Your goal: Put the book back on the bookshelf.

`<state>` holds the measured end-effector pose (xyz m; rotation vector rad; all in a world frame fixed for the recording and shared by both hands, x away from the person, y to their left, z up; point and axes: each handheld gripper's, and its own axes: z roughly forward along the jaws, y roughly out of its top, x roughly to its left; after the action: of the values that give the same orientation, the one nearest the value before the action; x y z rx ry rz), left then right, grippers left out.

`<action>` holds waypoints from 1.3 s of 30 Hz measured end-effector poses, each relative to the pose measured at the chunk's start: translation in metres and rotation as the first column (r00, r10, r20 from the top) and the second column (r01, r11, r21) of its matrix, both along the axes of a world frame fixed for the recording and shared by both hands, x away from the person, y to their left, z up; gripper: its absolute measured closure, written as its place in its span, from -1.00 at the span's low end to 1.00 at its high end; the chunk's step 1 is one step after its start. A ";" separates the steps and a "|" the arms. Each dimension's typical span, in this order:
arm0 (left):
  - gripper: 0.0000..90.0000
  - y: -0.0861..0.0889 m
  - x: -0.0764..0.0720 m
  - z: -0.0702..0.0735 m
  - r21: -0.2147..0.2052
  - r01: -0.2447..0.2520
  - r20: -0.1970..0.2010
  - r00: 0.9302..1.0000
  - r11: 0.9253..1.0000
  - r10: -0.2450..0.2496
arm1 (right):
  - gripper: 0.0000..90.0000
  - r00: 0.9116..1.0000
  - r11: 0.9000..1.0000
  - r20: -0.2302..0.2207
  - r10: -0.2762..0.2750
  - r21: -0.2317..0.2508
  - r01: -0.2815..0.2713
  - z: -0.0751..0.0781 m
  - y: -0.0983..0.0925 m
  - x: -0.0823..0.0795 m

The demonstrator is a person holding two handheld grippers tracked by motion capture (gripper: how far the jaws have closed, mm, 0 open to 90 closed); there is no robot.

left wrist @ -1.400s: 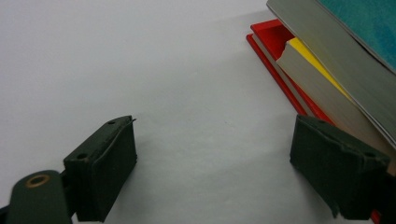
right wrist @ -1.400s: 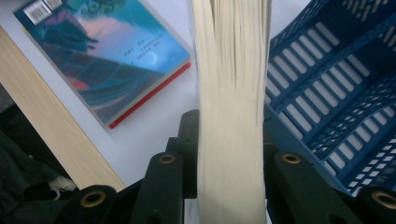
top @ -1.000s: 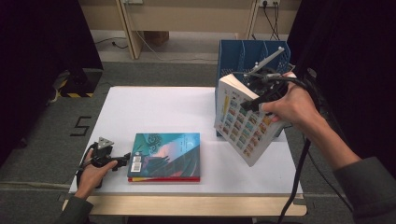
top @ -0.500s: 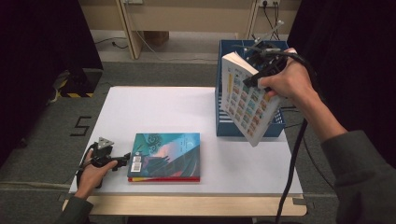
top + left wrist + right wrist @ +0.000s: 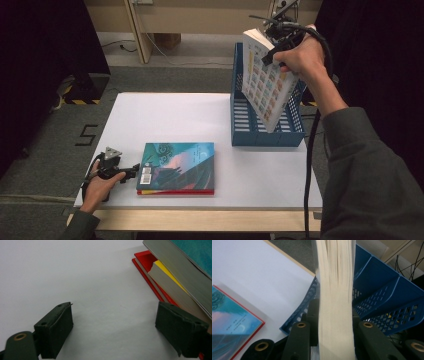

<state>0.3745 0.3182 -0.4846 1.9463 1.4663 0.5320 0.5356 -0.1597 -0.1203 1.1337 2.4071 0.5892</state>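
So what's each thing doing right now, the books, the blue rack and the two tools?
Patterned book: held up, tilted over the rack.
Right tool: shut on the patterned book.
Blue rack: standing on the table, slots with no books in them.
Book stack: lying flat, closed.
Left tool: open, resting beside the stack.

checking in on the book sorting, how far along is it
Nothing looks filed yet: the blue rack shows no book standing in its slots. In hand: the right gripper is clamped on a patterned book, held above the rack. Left: a stack of books lies on the table by the open left gripper.
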 end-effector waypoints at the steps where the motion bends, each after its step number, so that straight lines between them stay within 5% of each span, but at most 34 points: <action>1: -0.71 0.000 0.000 0.000 0.000 0.000 0.000 1.000 1.000 0.000 | 0.64 1.000 1.000 0.000 -0.012 0.009 0.012 -0.001 0.001 0.005; 22: -0.70 0.000 0.000 0.000 0.002 0.003 -0.004 1.000 1.000 -0.003 | 0.64 0.993 0.989 -0.023 -0.113 0.094 0.114 -0.047 0.013 0.079; 39: -0.70 0.000 0.000 0.000 0.001 0.002 -0.003 1.000 1.000 -0.002 | 0.63 0.985 0.976 -0.064 -0.163 0.136 0.170 -0.092 0.018 0.112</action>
<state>0.3742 0.3185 -0.4844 1.9498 1.4657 0.5295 0.6478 -0.1414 -0.2127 1.4108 2.3134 0.6903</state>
